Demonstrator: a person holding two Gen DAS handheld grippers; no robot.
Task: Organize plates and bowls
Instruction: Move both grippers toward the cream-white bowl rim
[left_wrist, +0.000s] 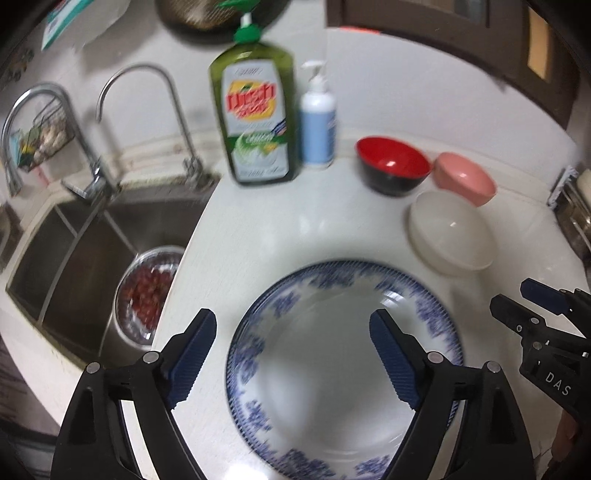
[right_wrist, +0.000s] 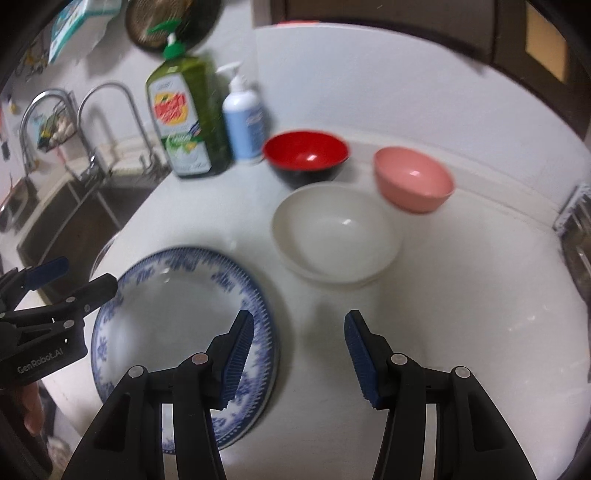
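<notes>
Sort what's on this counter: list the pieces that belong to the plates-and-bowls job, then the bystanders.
Job: blue-patterned plate, white bowl, red bowl, pink bowl.

Bystanders: green dish soap bottle, white pump bottle, faucets, sink holding a steel bowl of red food.

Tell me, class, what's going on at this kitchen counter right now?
A person holds a two-finger gripper in each hand over a white counter beside a sink. Both are open and empty. The left gripper hovers over the blue-patterned plate, and the right gripper hangs just beside that plate's right edge. Behind it sit three separate bowls: a white bowl, a red bowl and a pink bowl. Nothing is stacked yet.
</notes>
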